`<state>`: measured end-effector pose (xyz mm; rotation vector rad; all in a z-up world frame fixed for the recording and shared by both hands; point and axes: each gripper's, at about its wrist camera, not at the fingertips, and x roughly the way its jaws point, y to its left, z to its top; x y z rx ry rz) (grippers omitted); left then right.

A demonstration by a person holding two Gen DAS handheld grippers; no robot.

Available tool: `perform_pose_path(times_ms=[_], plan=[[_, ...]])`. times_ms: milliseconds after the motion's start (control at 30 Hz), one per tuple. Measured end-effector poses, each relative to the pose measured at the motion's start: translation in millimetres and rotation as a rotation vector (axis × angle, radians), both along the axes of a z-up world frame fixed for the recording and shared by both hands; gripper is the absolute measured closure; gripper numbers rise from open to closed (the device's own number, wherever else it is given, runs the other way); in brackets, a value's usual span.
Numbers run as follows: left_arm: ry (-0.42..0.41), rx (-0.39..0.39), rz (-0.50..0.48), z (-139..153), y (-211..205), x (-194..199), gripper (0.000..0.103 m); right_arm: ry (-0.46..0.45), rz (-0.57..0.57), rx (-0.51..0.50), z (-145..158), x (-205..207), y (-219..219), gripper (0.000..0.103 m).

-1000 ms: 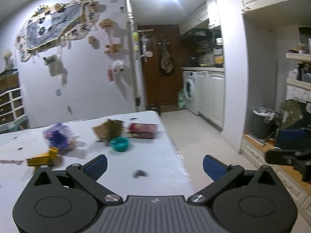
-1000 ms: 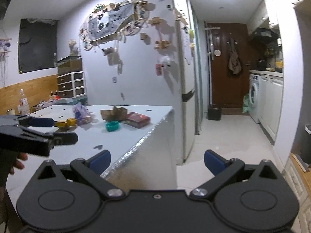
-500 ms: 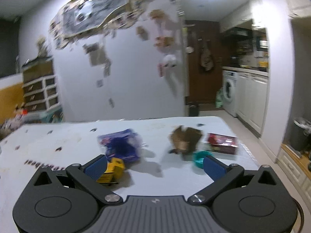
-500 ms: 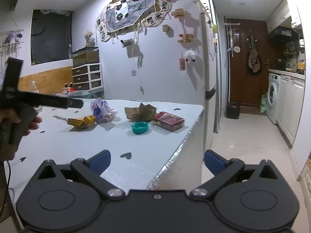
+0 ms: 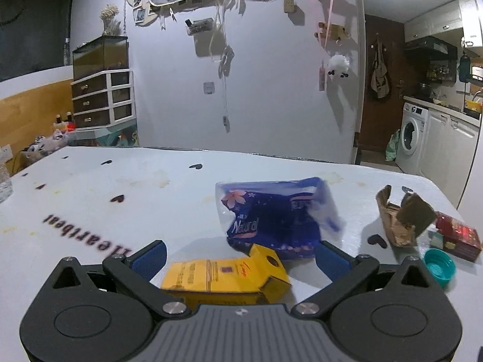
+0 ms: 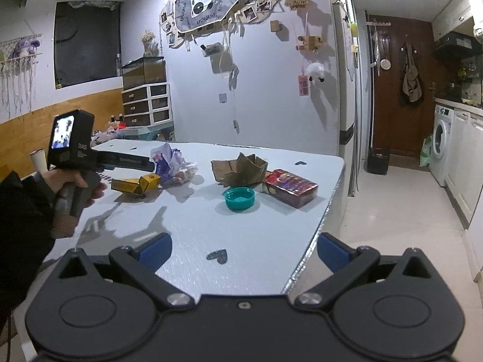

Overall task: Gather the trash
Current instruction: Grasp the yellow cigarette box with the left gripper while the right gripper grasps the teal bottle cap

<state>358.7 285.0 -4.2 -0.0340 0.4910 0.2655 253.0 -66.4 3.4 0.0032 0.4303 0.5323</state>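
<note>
The yellow carton (image 5: 225, 277) is found at lower centre of the left wrist view, between the wide-open fingers of the left gripper (image 5: 240, 256), so the approach step is judged in hand and closing on it is called for next. Behind it, a blue wrapper (image 5: 274, 214) marked "Natural" is seen. The right gripper (image 6: 244, 249) is held wide and empty over the table (image 6: 193, 229).
</note>
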Motion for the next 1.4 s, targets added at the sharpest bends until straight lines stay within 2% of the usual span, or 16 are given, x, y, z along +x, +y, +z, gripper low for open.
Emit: perform_pose_path(times_ms=[167, 267, 400, 600, 767, 867, 933, 1033, 1100, 1200, 1400], plan=[[-0.038, -0.103, -0.007, -8, 26, 3, 0.000, 0.037, 0.011, 0.012, -1, 20, 10, 0.000], [-0.016, -0.172, -0.026, -16, 41, 5, 0.000, 0.036, 0.016, -0.006, -1, 31, 19, 0.000], [0.019, -0.236, -0.125, -18, 42, 5, 0.000, 0.035, 0.008, -0.029, -1, 50, 36, 0.000], [0.044, -0.217, -0.286, -18, 14, -2, 0.000, 0.052, -0.016, -0.045, -6, 77, 58, 0.000], [0.073, -0.218, -0.507, -20, -19, -11, 0.000, 0.056, -0.049, -0.039, -13, 94, 67, 0.000], [0.083, -0.178, -0.648, -21, -41, -19, 0.000, 0.058, -0.071, -0.066, -18, 106, 71, 0.000], [0.079, -0.134, -0.707, -23, -51, -27, 0.000, 0.057, -0.067, -0.080, -21, 114, 71, 0.000], [0.073, -0.085, -0.703, -25, -57, -29, 0.000, 0.067, -0.071, -0.085, -23, 126, 72, 0.000], [0.084, -0.066, -0.660, -28, -55, -25, 0.000, 0.072, -0.055, -0.082, -25, 132, 74, 0.001], [0.103, -0.037, -0.578, -32, -48, -16, 0.000, 0.075, -0.013, -0.102, -28, 140, 82, 0.008], [0.165, -0.065, -0.523, -39, -37, -1, 0.000, 0.106, 0.061, -0.145, -37, 154, 101, 0.016]])
